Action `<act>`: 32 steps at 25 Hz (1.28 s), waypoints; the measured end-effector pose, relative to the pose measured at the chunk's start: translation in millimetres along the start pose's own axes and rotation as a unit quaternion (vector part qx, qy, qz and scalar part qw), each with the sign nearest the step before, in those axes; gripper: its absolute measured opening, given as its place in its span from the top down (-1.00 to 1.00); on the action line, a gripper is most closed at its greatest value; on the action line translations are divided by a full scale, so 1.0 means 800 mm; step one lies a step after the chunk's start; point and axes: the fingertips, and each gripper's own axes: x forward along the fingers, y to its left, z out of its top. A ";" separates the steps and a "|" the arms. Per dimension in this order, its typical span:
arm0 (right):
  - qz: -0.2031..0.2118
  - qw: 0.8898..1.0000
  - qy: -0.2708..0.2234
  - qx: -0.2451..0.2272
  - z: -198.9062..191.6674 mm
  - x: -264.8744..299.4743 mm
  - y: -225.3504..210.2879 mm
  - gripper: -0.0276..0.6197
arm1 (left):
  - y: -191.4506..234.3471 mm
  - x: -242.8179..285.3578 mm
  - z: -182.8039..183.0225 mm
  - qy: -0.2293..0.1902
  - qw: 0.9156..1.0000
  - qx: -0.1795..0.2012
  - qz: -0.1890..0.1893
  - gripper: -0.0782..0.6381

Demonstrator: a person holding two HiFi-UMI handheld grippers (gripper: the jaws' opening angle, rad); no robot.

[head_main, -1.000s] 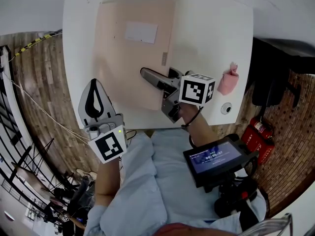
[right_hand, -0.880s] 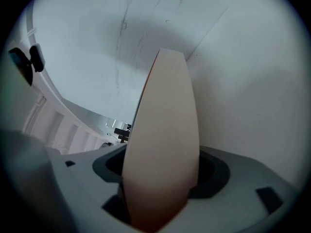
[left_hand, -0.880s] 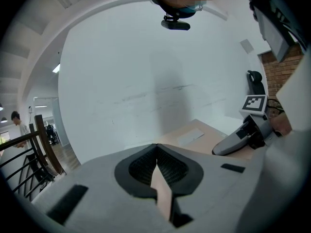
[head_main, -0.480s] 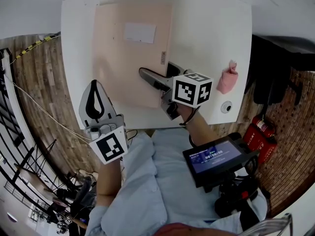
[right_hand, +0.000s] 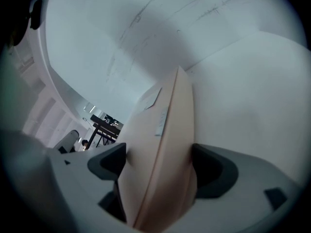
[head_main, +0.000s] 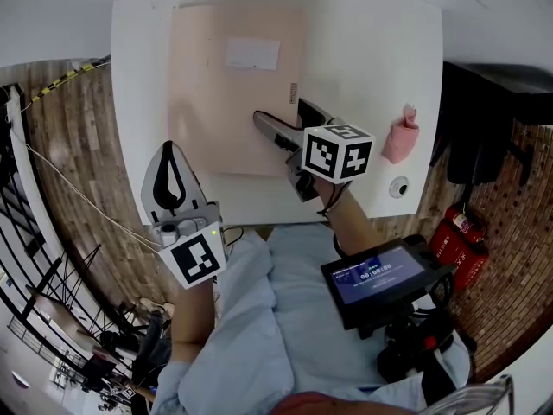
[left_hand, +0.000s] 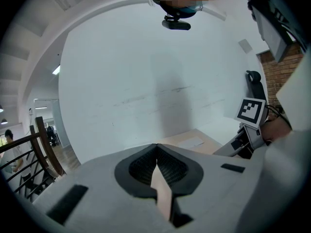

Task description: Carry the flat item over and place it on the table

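A flat peach folder [head_main: 233,93] with a white label [head_main: 252,54] lies on the white table [head_main: 371,59]. My right gripper [head_main: 281,112] reaches over the table's near side and straddles the folder's right near edge. In the right gripper view the folder [right_hand: 165,144] stands edge-on between the two pads. The jaws are opening, and the pads sit beside the folder without pressing on it. My left gripper [head_main: 170,150] hangs off the table's near left corner, shut and empty. Its pads [left_hand: 156,166] meet in the left gripper view.
A pink crumpled item [head_main: 400,138] and a small round thing [head_main: 398,188] sit near the table's right edge. A screen [head_main: 380,279] hangs at the person's waist. A red extinguisher [head_main: 454,236] stands on the wooden floor at right. A white wall lies beyond the table.
The folder and my right gripper have shifted a little farther onto the table. The right jaws have spread wider around the folder's edge. The left gripper has barely moved.
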 end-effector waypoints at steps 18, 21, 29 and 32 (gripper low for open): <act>0.003 0.997 -0.072 -0.038 0.018 -0.057 0.041 -0.23 | -0.004 -0.045 0.045 -0.053 0.998 -0.016 -0.005 0.76; -0.005 0.990 -0.117 -0.077 0.028 -0.093 0.077 -0.10 | -0.003 -0.066 0.065 -0.075 0.997 -0.028 -0.015 0.76; -0.093 0.934 -0.253 -0.232 0.053 -0.200 0.154 0.53 | -0.006 -0.112 0.144 -0.145 0.987 -0.050 -0.040 0.76; -0.121 0.905 -0.289 -0.287 0.047 -0.239 0.178 0.58 | -0.005 -0.136 0.168 -0.169 0.983 -0.052 -0.045 0.76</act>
